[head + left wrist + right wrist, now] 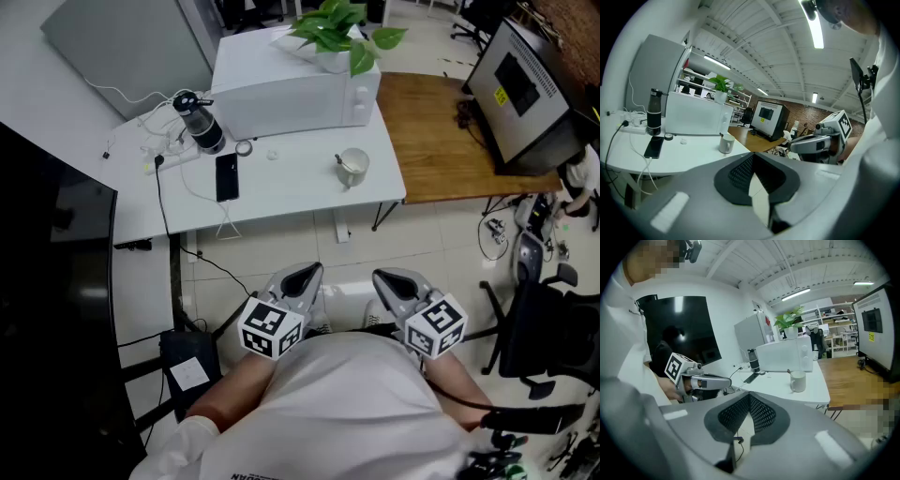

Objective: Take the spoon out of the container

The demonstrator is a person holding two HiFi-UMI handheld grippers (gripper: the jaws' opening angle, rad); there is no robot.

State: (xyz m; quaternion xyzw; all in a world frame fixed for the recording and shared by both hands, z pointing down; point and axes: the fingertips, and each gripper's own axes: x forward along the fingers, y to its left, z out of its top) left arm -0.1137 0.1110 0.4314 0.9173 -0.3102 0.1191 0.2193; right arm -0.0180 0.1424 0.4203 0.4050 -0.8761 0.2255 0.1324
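A white mug stands on the white table, right of centre, with a spoon leaning in it. The mug also shows in the left gripper view. In the right gripper view the mug has the spoon handle sticking out. I hold both grippers close to my body, well back from the table. My left gripper is shut with nothing in it. My right gripper is shut and empty too.
A white microwave with a plant on top stands at the table's back. A dark bottle, a phone and cables lie at the left. A wooden table with a monitor adjoins on the right, with an office chair nearby.
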